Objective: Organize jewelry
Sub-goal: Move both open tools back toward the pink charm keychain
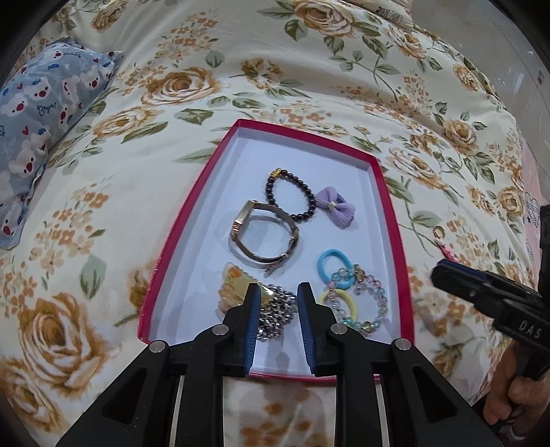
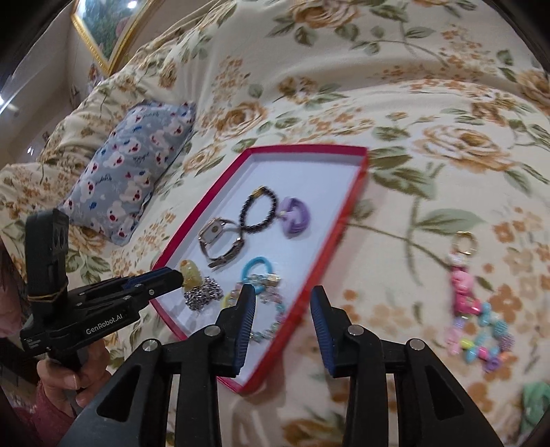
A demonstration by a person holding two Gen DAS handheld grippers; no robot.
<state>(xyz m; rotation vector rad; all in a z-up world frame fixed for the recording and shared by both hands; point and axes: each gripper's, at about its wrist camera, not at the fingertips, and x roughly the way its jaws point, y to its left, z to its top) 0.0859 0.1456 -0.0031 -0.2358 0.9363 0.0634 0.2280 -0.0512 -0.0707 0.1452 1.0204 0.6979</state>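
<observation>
A red-rimmed white tray [image 1: 388,192] lies on the floral bedspread; it also shows in the right wrist view [image 2: 357,178]. In it lie a watch [image 1: 264,237], a dark bead bracelet [image 1: 292,192], a purple bow [image 1: 335,206], a blue hair tie [image 1: 335,266], a yellow hair tie [image 1: 340,302], a pastel bead bracelet [image 1: 371,299], a silver chain [image 1: 276,313] and a yellow clip [image 1: 237,285]. My left gripper [image 1: 276,302] is open and empty over the chain. My right gripper [image 2: 283,306] is open and empty above the tray's right rim. A pink keychain [image 2: 474,302] lies on the bedspread right of the tray.
A blue bear-print pillow [image 1: 37,113] lies at the left of the tray, also in the right wrist view [image 2: 127,172]. A green item [image 2: 536,402] sits at the lower right edge. A framed picture [image 2: 103,31] hangs at the back left.
</observation>
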